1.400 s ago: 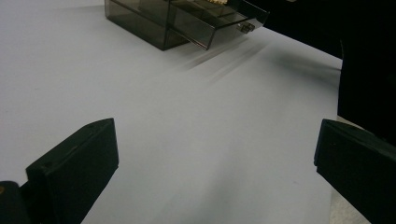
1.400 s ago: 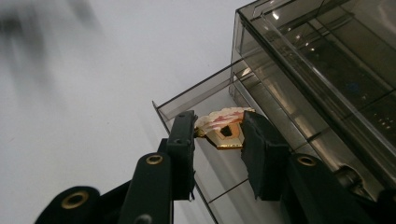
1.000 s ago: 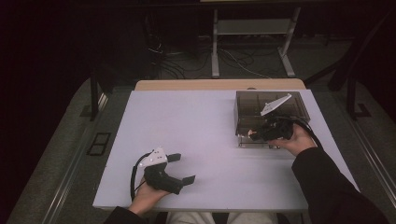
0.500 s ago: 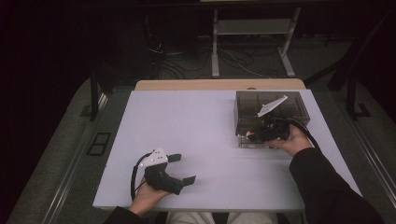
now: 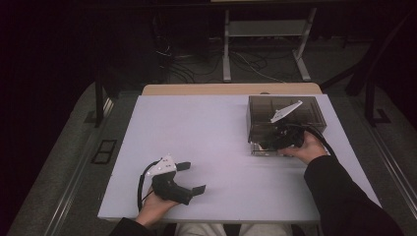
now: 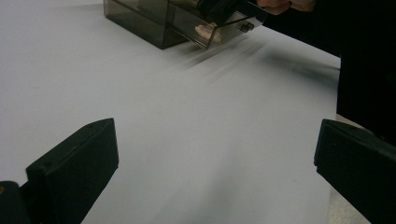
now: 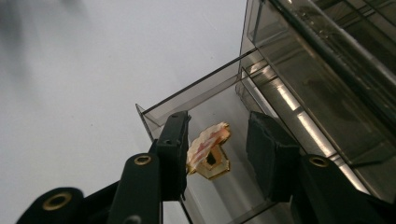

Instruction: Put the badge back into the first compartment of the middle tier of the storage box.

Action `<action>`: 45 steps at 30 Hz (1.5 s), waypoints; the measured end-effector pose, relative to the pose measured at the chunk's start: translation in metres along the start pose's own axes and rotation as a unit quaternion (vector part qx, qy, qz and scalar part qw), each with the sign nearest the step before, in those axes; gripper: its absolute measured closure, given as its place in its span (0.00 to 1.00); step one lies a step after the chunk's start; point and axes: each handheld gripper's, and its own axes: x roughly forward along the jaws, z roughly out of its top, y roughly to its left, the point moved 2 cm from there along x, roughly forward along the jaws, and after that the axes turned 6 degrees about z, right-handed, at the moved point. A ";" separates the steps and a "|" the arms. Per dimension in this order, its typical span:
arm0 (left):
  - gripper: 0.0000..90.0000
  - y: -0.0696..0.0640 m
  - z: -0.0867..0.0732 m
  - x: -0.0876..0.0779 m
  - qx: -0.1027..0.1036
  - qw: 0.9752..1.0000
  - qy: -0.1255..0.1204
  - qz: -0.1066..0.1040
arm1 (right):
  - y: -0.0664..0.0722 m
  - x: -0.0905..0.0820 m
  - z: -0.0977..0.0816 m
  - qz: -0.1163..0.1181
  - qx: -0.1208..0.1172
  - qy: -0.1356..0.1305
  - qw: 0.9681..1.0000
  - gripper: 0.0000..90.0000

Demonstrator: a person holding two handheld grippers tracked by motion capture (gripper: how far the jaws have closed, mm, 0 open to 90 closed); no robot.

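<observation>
Right tool (image 7: 217,140) part-open astride gold ring (image 7: 209,151) in drawer (image 7: 196,95), left tool (image 6: 210,154) wide open.

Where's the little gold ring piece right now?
The gold ring lies in the pulled-out drawer of the smoky clear box at the table's far right, between the open jaws of the right claw, not yet gripped.

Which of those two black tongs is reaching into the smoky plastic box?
The right tongs, jaws open around a small pink-and-gold ring in the box's pulled-out drawer. The left tongs rest open over bare table.
</observation>
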 end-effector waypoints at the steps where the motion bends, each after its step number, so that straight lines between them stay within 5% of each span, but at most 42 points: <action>1: 0.00 0.000 0.000 0.000 0.000 1.000 0.000 0.000 | 0.000 -0.002 0.000 0.001 0.001 -0.002 1.000 0.61; 4: 0.00 0.000 0.000 0.000 -0.001 1.000 0.001 0.000 | 0.001 -0.007 0.000 0.007 0.004 -0.010 1.000 0.53; 10: 0.00 0.000 0.000 0.000 0.000 1.000 0.000 -0.001 | 0.009 -0.014 -0.001 0.016 0.001 -0.014 1.000 0.20; 16: 0.00 0.000 0.000 0.000 0.000 1.000 0.001 0.000 | 0.016 -0.023 -0.006 0.031 0.004 -0.023 0.999 0.11; 17: 0.00 0.000 0.000 0.000 0.000 1.000 0.001 0.000 | 0.019 -0.026 -0.007 0.025 0.006 -0.030 0.999 0.00; 45: 0.00 0.000 -0.001 0.000 -0.002 1.000 0.001 0.002 | 0.045 -0.049 -0.043 0.042 0.018 -0.055 0.997 0.00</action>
